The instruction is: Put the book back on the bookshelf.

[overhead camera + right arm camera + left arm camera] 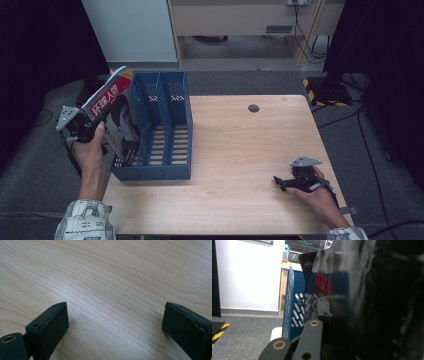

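My wooden table (240,150) carries a blue slotted magazine rack (162,127) at its near-left part, the rack's open front toward the near edge and its left wall along the table's left edge. I cannot make out anything lying in its compartments from the high view. My left forearm comes up past the table's near-left corner, hand raised, and the left gripper (87,127) is clamped on a magazine (116,117) with a red-and-white title band and a dark cover. The magazine is held tilted, top leaning away to the left, just outside the rack's left wall and touching or nearly touching it; I cannot tell which. In the left gripper view the glossy dark cover (362,302) sits pressed against my jaw, with the rack's blue perforated wall (292,310) just beyond. My right hand (320,197) rests on the table near the near-right corner, well apart from the rack, and the right gripper (285,182) points left, low over the wood, jaws standing wide apart with bare tabletop (112,285) between them.
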The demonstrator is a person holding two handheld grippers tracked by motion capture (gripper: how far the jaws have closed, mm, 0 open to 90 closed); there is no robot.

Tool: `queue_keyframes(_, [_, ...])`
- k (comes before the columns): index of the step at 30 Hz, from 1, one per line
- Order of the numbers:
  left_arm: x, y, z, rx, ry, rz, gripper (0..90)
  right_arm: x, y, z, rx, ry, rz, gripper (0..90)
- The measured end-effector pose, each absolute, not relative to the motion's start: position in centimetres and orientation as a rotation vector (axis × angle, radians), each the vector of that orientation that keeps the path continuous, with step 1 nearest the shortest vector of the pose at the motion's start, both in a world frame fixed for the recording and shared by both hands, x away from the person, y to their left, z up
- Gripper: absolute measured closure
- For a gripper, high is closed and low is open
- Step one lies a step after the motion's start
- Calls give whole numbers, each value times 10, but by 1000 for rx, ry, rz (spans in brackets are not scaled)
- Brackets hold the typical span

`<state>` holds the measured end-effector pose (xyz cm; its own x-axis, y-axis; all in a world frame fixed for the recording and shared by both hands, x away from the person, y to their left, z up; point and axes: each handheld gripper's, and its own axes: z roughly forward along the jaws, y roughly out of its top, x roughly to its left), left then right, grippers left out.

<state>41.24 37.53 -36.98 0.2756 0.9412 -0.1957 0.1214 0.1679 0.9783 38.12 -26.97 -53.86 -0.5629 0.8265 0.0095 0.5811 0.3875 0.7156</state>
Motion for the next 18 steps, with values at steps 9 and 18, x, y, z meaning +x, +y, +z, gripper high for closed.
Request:
queue_keyframes(9, [413,373,-378,1281,1153,798,865,381,-270,-539,1225,2303,978,73])
queue_keyframes(18, [414,370,-385,1273,1151,795,863,381,-270,-539,1220,2303,977,74])
